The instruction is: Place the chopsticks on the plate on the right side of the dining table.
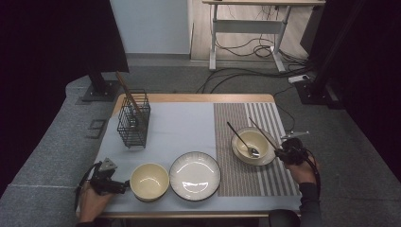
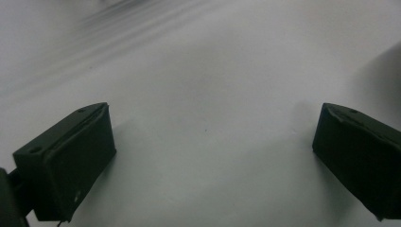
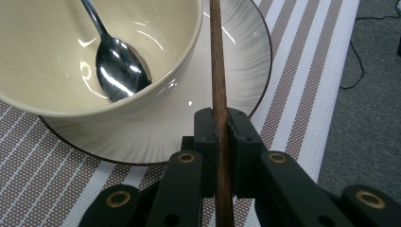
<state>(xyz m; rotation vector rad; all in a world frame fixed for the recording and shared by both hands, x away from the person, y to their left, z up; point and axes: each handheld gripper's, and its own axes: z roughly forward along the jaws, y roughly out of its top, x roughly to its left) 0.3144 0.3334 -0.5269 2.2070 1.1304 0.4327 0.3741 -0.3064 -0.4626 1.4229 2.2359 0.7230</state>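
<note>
Right gripper view has the clearest look at this: my right gripper (image 3: 220, 127) is clamped tight on a brown wooden chopstick (image 3: 217, 66), jaws closed right up against it, and the stick runs up past the rim of the cream bowl (image 3: 56, 61) with the spoon (image 3: 120, 66) lying inside. The bowl sits on a ribbed plate (image 3: 236, 71) on the striped mat (image 3: 293, 94).

From the high view, the chopstick (image 1: 262, 134) slants over the right side of that bowl, so I'm guessing the job is laying it across the rim or beside the dish. My tip for this: keep the stick low and level before letting go, otherwise it rolls off the rim or clinks the spoon. Don't loosen until both ends are resting on something.

My left gripper (image 1: 109, 182) sits near the front left of the table, just beside the empty cream bowl (image 1: 149, 181), jaws wide apart over bare cloth with nothing between them. The wire caddy (image 1: 134, 120) stands further back.
</note>
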